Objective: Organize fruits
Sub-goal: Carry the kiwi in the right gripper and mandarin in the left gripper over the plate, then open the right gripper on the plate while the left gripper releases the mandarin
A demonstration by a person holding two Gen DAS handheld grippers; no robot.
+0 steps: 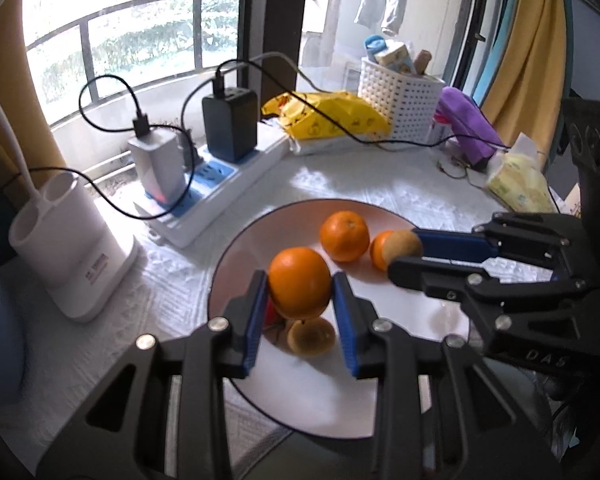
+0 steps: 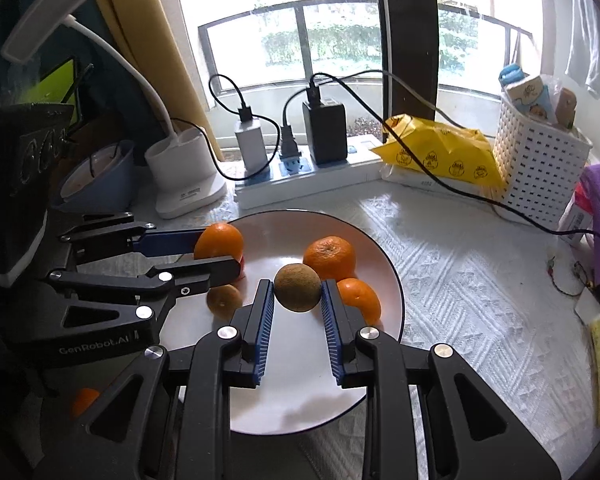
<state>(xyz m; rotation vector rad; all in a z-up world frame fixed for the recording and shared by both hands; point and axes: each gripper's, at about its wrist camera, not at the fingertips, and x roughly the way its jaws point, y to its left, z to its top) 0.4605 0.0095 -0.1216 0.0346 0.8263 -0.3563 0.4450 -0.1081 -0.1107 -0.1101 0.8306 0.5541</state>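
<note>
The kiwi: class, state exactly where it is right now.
The kiwi is clamped in the right gripper above the white plate, centre of the right wrist view, with two oranges just behind and right of it.

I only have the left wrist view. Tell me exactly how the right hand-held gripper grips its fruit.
Observer: The right hand-held gripper is shut on a brownish kiwi. Both blue pads press its sides squarely, over the plate.
Operator: Now check for any fruit off the plate that I cannot see.
Observer: Something round and orange, probably another fruit, lies in shadow off the plate. In the right wrist view it is at the lower left, below the left hand-held gripper that holds an orange.
</note>
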